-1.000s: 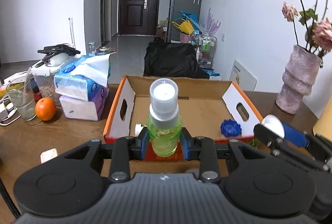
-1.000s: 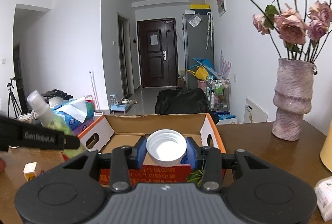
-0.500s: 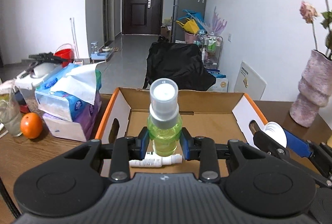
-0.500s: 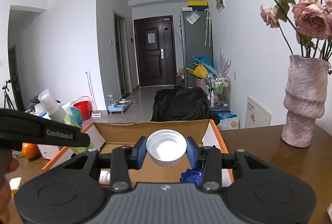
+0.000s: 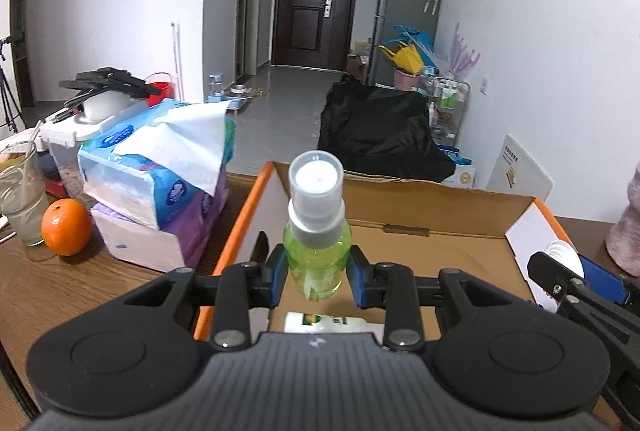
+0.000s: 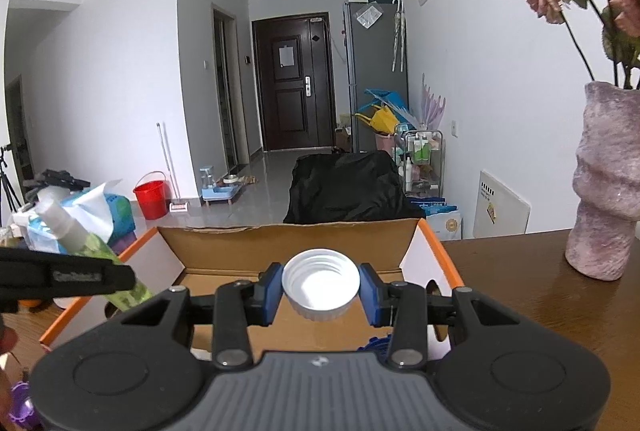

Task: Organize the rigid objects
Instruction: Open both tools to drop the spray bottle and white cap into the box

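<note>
My left gripper (image 5: 318, 277) is shut on a green spray bottle (image 5: 316, 255) with a clear cap, held upright over the left part of an open cardboard box (image 5: 440, 203) with orange edges. A white tube (image 5: 332, 323) lies on the box floor below it. My right gripper (image 6: 321, 295) is shut on a white screw lid (image 6: 320, 285), held over the right part of the same box (image 6: 296, 235). A blue object (image 6: 374, 343) lies in the box under it. The green bottle also shows in the right wrist view (image 6: 92, 247), and the white lid in the left wrist view (image 5: 564, 255).
Tissue packs (image 5: 160, 167), an orange (image 5: 66, 227) and a glass (image 5: 22, 199) stand on the wooden table left of the box. A pinkish vase (image 6: 608, 187) with dried flowers stands to the right. A black chair back (image 5: 380, 135) is behind the box.
Both grippers have moved forward and now hang over the box interior. The left one shifted towards the box's left wall. Each still holds its object.
</note>
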The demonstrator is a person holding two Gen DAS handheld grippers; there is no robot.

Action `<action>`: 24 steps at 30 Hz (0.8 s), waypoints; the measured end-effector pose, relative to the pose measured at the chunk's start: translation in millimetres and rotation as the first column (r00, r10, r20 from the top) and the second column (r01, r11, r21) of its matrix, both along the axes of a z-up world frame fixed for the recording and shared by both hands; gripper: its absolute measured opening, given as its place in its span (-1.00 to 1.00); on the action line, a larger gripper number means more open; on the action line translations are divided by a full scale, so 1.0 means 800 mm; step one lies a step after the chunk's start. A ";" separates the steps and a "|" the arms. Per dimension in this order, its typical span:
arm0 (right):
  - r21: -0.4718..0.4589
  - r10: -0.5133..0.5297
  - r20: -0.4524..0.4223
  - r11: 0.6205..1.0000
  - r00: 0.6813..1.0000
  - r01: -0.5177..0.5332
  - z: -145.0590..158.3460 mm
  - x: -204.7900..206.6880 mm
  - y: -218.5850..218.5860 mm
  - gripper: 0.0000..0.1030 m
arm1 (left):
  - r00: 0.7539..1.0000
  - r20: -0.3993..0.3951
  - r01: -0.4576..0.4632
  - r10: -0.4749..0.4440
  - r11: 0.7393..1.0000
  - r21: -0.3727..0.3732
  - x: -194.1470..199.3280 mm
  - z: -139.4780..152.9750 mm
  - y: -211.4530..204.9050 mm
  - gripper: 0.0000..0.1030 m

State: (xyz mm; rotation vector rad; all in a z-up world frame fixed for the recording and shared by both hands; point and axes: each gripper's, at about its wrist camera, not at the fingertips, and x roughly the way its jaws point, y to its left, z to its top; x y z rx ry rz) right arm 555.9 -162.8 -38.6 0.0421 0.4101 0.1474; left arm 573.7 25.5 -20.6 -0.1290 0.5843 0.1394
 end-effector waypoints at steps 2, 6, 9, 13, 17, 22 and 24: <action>-0.007 -0.001 -0.008 1.000 1.000 0.001 -0.004 0.006 0.003 -0.24 | 1.000 0.000 -0.006 0.006 1.000 0.007 0.001 -0.002 0.003 -0.37; -0.017 -0.006 -0.025 1.000 1.000 0.005 -0.011 0.015 0.005 -0.24 | 1.000 -0.009 -0.009 0.009 1.000 0.023 0.004 -0.008 0.000 -0.37; -0.014 -0.010 -0.033 1.000 0.999 0.010 -0.012 0.020 0.003 -0.24 | 1.000 -0.009 -0.004 0.004 0.999 0.037 0.004 -0.012 -0.001 -0.37; -0.019 -0.006 -0.036 1.000 0.999 0.005 -0.013 0.021 0.004 -0.24 | 1.000 -0.006 0.001 -0.001 0.999 0.043 0.003 -0.011 -0.002 -0.37; -0.022 0.010 -0.056 1.000 0.998 -0.011 -0.014 0.021 0.002 -0.23 | 1.000 0.006 0.004 -0.004 0.999 0.048 0.000 -0.008 0.000 -0.27; -0.033 0.012 -0.059 0.999 0.998 -0.014 -0.008 0.017 -0.002 0.98 | 0.995 0.101 -0.030 0.023 0.997 0.074 -0.018 0.008 -0.002 0.97; -0.037 0.009 -0.045 0.999 0.999 -0.011 -0.005 0.013 -0.003 1.00 | 0.991 0.130 -0.035 0.025 0.997 0.074 -0.024 0.012 -0.002 1.00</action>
